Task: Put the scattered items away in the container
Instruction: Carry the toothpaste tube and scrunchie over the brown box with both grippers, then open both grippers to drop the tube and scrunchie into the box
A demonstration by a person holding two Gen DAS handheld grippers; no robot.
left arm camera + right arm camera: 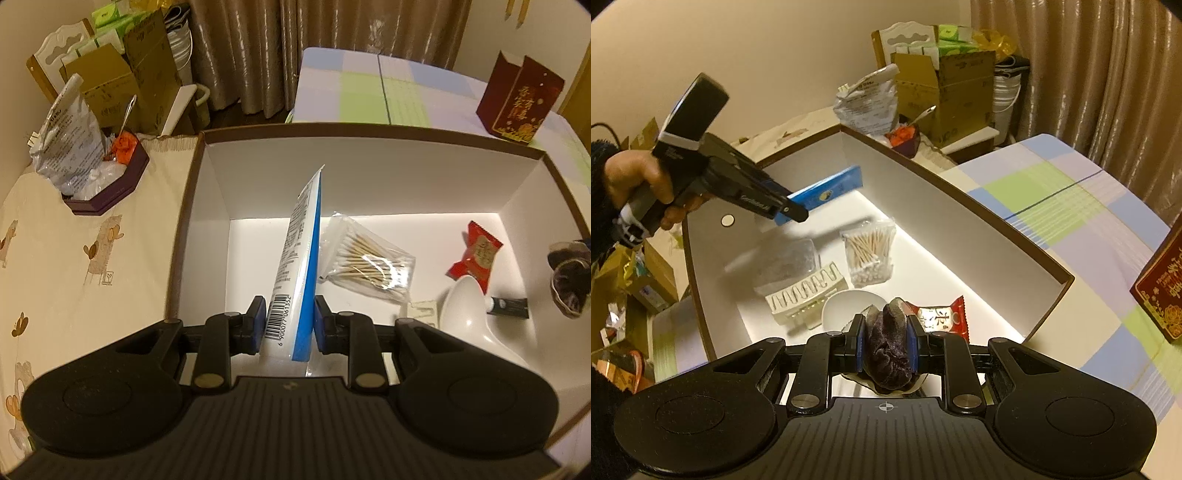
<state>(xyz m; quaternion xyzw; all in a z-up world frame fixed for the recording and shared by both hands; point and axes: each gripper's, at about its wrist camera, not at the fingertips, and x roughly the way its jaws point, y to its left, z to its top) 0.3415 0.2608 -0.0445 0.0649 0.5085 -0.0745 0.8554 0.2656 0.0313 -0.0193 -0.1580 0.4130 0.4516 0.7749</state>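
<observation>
Over the white box, the left gripper pinches a blue-and-white tube and the right gripper pinches a dark cloth bundle; cotton swabs, spoon and snack packet already lie inside, both held items unreleased.

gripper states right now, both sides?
Left gripper: closed on the blue-and-white tube, over the box.
Right gripper: closed on the dark mesh scrunchie.
</observation>
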